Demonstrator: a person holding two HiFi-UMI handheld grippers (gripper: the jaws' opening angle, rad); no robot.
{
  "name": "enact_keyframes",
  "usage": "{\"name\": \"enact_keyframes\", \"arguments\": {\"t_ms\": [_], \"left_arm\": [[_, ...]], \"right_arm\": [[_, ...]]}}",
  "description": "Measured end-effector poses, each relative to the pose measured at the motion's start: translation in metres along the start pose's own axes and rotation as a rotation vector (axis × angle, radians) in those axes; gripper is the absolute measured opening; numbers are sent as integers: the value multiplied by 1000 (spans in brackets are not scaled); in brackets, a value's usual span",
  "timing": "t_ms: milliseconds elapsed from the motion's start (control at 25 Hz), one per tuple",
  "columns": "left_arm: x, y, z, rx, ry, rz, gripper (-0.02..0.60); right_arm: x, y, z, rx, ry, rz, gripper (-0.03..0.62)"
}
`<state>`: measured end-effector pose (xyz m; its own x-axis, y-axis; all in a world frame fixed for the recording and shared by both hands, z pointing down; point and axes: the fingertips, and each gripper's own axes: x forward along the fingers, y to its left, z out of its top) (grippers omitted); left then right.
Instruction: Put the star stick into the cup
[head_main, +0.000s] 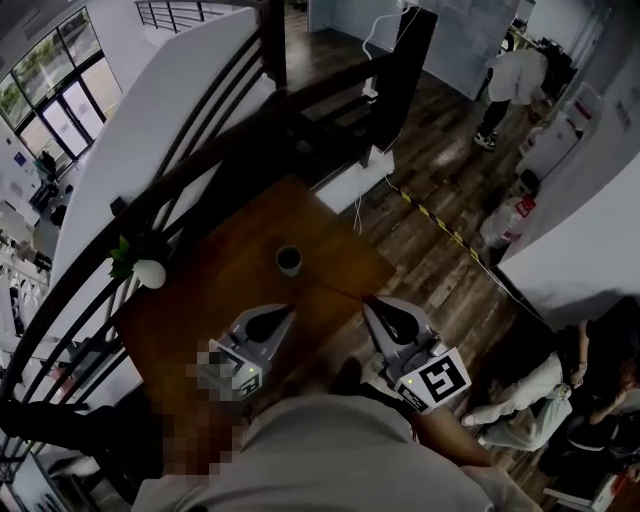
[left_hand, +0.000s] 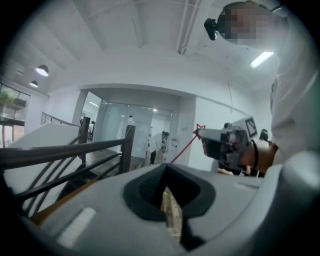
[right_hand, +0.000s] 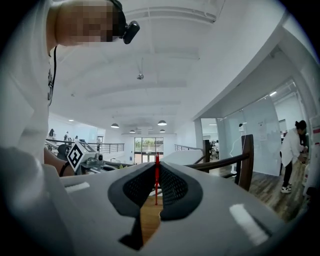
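The star stick (left_hand: 185, 148) loses its lower end behind the left gripper (left_hand: 166, 168) at mid frame. In the head view it is too thin to find (the scene is dim there). The inside of the cup (head_main: 297, 267), at centre, is unreadably dark.

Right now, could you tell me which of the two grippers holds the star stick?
The right gripper: the red star stick is pinched between its jaws; the left gripper is shut on nothing.

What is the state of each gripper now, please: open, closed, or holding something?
Left gripper: closed, nothing between its jaws.
Right gripper: closed on the red star stick.
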<state>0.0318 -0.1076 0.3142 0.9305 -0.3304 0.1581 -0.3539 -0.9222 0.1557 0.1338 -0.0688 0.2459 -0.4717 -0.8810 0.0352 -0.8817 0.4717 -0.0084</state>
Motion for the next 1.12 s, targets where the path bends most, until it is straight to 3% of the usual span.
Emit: {"name": "enact_keyframes", "arguments": {"t_ms": [160, 360, 520, 720, 1120], "left_arm": [[36, 2, 6, -12, 0, 72, 2], [47, -5, 10, -33, -11, 170, 3], [84, 7, -1, -29, -5, 242, 2], [94, 7, -12, -28, 10, 310, 3], [86, 61, -35, -80, 14, 400, 3]], "right_arm": [[-3, -47, -1, 14, 5, 51, 23], [-9, -69, 3, 23, 2, 138, 24], [-1, -110, -13, -27, 6, 220, 23], [6, -129, -23, -5, 19, 279, 24], [68, -136, -58, 12, 72, 351, 25]]}}
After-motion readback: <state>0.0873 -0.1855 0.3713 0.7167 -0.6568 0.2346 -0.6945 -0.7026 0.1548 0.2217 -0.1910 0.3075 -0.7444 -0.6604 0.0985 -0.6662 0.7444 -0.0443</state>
